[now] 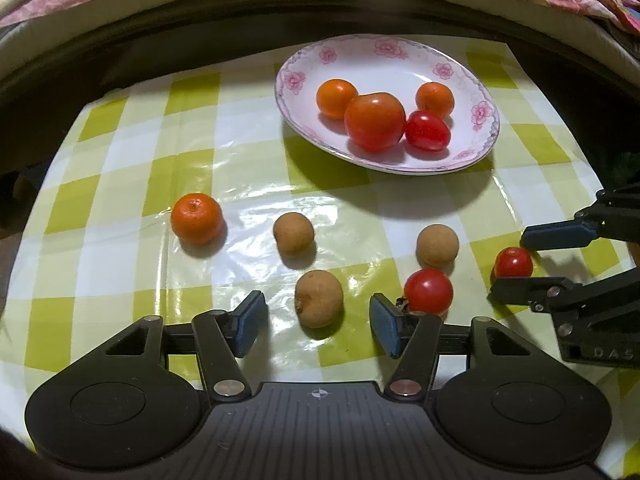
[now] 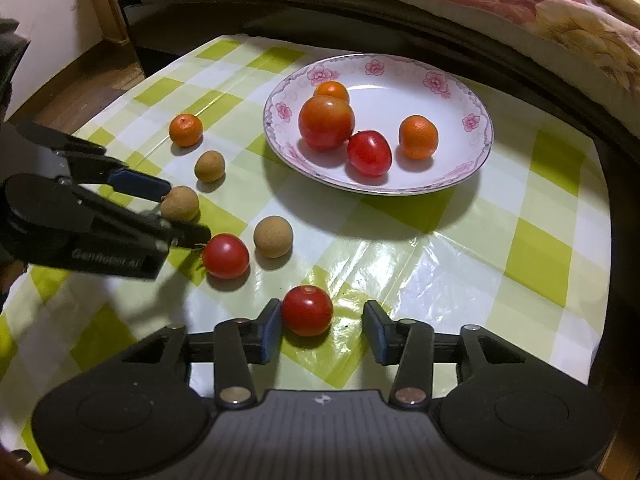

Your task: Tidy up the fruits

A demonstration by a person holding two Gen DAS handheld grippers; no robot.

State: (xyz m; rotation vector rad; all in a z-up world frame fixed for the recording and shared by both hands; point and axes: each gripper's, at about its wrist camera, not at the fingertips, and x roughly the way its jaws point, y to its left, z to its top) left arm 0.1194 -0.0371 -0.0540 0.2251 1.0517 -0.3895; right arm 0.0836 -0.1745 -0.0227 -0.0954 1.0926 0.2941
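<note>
A glossy plastic cloth in lime-green and white checks [image 1: 256,184] covers the tabletop, crinkled and throwing back glare at the centre. Towards twelve o'clock sits the shallow oval white china plate with pink flowers round its rim [image 1: 482,114]. In it: one large smooth orange-red tomato [image 1: 375,121] in the middle, a small dimpled orange mandarin [image 1: 336,98] touching it at ten o'clock, a second small mandarin [image 1: 435,99] at two o'clock, and a shiny oblong red cherry tomato [image 1: 427,131] pressed against the big one at four o'clock.

Loose on the cloth, in the left wrist view: a third round orange mandarin with a stem dimple [image 1: 196,219] at nine o'clock, two matt tan round longans [image 1: 293,234] [image 1: 437,244] across the middle, and a rougher brown longan [image 1: 319,298] lying between the left tongs [image 1: 318,322]. Those black tongs with blue pads stand open, clear of the longan on both sides. A glossy round red cherry tomato [image 1: 428,291] sits just beyond the right-hand pad.

Over in the right wrist view, the right tongs [image 2: 322,330] are open too: a round red cherry tomato with a pale stem scar [image 2: 307,310] lies between them, up against the left-hand pad, with a clear gap to the other pad.
</note>
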